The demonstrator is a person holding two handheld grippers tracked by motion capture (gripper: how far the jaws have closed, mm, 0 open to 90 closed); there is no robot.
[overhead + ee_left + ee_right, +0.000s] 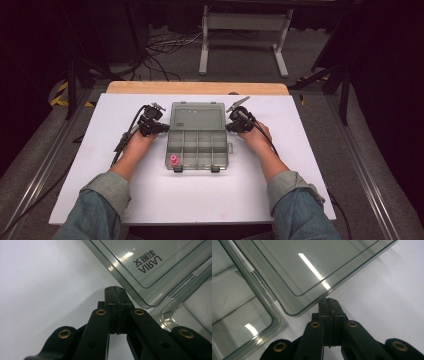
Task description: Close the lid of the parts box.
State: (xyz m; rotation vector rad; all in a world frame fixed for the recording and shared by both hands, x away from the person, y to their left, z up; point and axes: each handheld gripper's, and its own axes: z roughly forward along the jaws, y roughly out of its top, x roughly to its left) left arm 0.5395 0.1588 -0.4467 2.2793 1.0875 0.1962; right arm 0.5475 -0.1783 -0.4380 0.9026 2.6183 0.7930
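Denim sleeves came in over the table's near edge; the clear compartment box (198,145) sat mid-table, its lid (197,117) already swung back. Left gripper (150,122) and right gripper (239,121), both pressed together and empty, flanked the lid's corners. Only a pink piece (173,160) occupied the near-left compartment; filling or closing seemed to remain.

1 clear compartment box (198,135), lid open; 1 pink piece (173,160); 2 grippers, left (161,128) & right (231,127)
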